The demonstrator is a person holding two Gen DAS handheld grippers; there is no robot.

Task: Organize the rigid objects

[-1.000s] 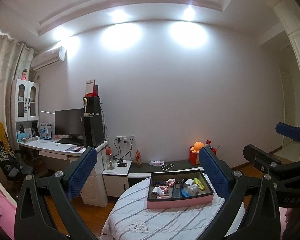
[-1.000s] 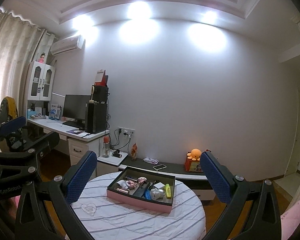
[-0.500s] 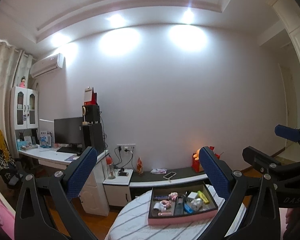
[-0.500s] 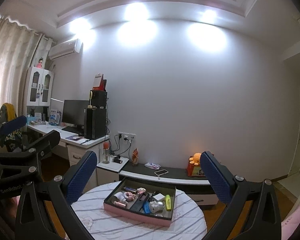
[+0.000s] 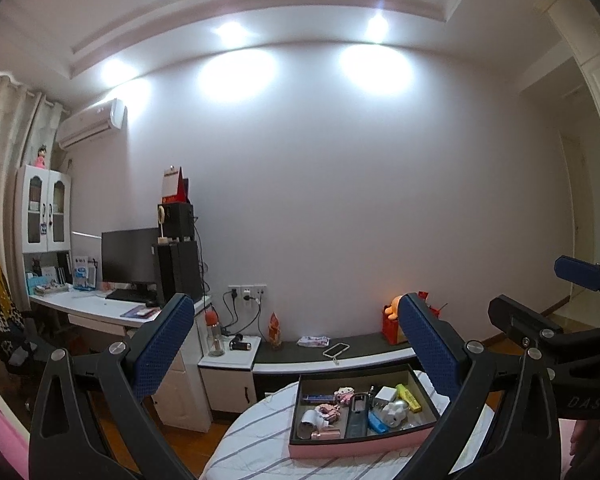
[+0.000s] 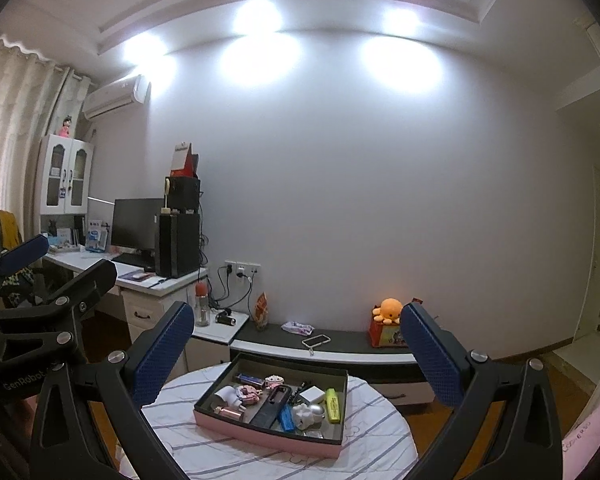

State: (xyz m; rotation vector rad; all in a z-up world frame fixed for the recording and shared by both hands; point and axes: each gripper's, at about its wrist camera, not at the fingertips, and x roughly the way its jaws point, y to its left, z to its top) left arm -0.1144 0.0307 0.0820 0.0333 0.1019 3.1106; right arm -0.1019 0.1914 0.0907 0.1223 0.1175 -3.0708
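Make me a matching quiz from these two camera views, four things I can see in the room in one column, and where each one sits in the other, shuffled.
Things:
1. yellow highlighter
2. orange octopus plush
3. phone
4. pink doll

Places:
A. on top of the white cabinet
B. inside the pink tray on the round table
C. lying flat on the dark low shelf
D. on a red box by the wall

Pairs: 1-B, 2-D, 3-C, 4-A

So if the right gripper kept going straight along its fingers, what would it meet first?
Probably nothing close: the right gripper, jaws open, points above the pink tray toward the low shelf and wall; depth is unclear.
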